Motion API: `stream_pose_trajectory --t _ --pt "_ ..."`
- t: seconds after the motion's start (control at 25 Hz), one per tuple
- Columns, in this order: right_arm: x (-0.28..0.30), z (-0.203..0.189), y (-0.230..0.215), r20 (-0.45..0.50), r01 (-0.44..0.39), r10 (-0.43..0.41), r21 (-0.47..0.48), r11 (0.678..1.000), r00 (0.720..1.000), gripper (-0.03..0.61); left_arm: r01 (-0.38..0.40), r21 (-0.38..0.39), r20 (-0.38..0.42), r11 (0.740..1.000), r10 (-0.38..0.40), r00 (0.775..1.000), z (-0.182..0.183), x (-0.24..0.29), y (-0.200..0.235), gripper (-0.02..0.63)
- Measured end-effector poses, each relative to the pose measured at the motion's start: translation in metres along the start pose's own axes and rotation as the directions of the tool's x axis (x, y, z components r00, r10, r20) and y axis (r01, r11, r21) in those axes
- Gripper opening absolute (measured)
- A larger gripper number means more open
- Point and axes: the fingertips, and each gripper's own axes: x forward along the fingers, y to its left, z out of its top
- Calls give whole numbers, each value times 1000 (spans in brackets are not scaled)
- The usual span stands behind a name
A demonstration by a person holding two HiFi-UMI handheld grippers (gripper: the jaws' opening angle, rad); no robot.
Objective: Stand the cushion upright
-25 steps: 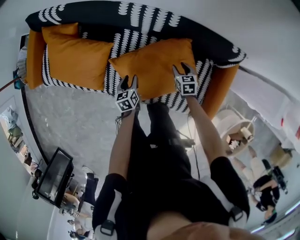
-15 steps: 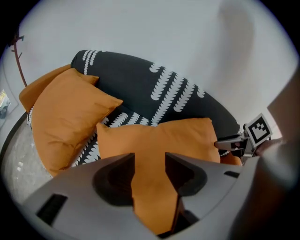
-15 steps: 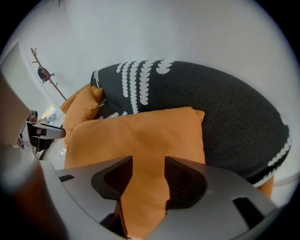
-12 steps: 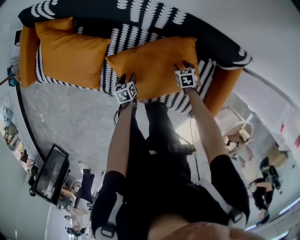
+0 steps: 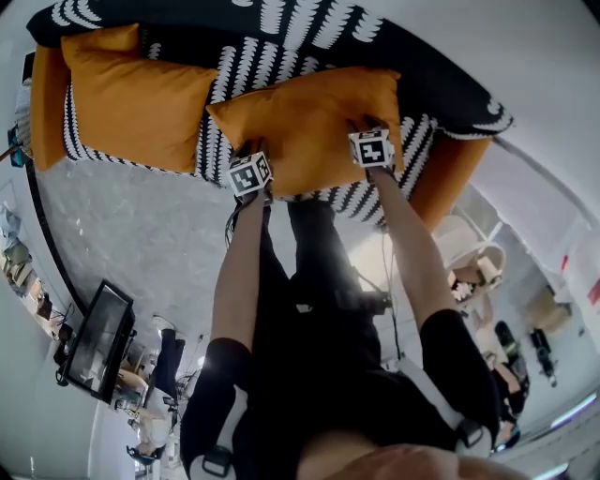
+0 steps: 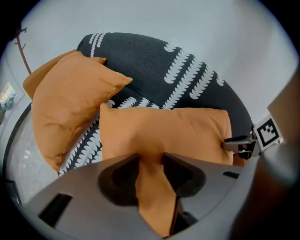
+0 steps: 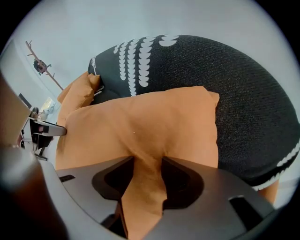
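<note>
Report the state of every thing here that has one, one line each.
cushion, held by its near edge in both tools, over the sofa.
second cushion, at the sofa's left end, untouched.
left tool, clamped on the cushion, jaws just closing further.
right tool, clamped on the cushion, jaws just eased wider.

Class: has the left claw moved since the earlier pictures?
Yes. In the head view, left claw moved from the sofa's front edge onto the cushion, jaws just closing on it.

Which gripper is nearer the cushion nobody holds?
Left gripper: pinches the held cushion's end beside the free cushion, jaws just tightened. Right gripper, jaws just widened, pinches the far end.
</note>
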Motion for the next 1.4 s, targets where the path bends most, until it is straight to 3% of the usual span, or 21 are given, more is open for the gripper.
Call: stream_pose_trajectory --t 0.16,0.32,0.6,0.92,1.4 --pt "6 -2 0 -18 19 -19 2 1000 1000 144 4 38 -16 999 -3 1000 0 5 -2 70" --pt "6 -4 -5 -35 52 -52 -6 999 998 84 14 33 -8 999 -14 1000 -1 5 -5 32" --pt "1 -6 -5 -30 59 -59 9 998 998 14 34 47 19 998 -35 999 2 1 -8 11" --pt "-13 -5 -2 11 39 -40 12 999 999 5 65 91 35 994 -68 997 2 -14 -15 3" --pt "-54 -18 -1 55 38 -40 42 998 998 2 38 180 48 983 -48 998 -1 -51 -32 0"
